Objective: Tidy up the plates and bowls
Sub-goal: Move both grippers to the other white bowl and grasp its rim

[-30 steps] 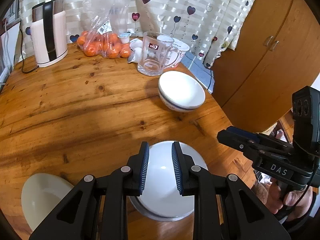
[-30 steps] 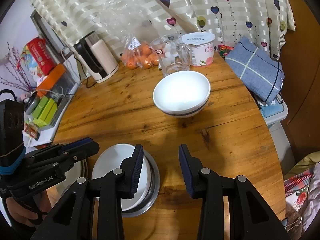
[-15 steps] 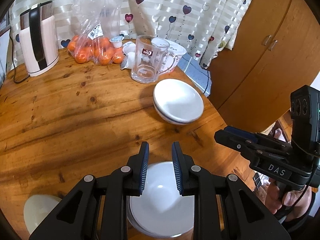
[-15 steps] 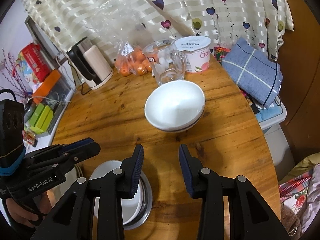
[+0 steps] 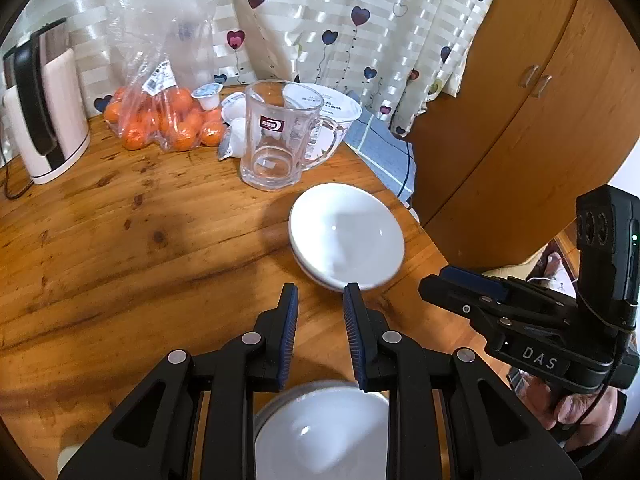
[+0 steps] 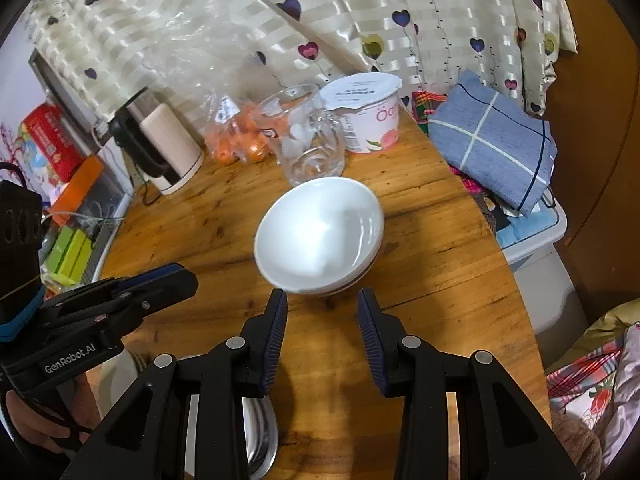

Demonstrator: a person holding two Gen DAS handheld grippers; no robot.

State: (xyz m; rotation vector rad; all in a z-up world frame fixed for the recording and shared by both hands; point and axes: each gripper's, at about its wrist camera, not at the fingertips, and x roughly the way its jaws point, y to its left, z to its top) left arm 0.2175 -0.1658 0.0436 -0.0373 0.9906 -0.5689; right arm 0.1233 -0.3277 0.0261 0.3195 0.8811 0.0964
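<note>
A stack of two white bowls [image 5: 346,236] sits on the round wooden table near its right edge; it also shows in the right wrist view [image 6: 320,234]. My left gripper [image 5: 320,300] is open and empty, its tips just short of the stack's near rim. My right gripper [image 6: 322,300] is open and empty, its tips close to the same stack. A white bowl resting in a metal plate [image 5: 324,432] lies under my left gripper; the plate's rim [image 6: 260,436] shows in the right wrist view. The right gripper [image 5: 448,286] appears at right in the left wrist view.
A glass mug [image 5: 280,144], a yogurt tub [image 6: 366,114], a bag of oranges [image 5: 164,120] and an electric kettle [image 5: 44,108] stand at the back. A folded blue cloth [image 6: 496,152] lies beyond the table's right edge. A wooden cabinet [image 5: 520,100] stands at right.
Both grippers have moved forward across the table from over the bowl in the metal plate towards the white bowl stack. Both stay open and empty.
</note>
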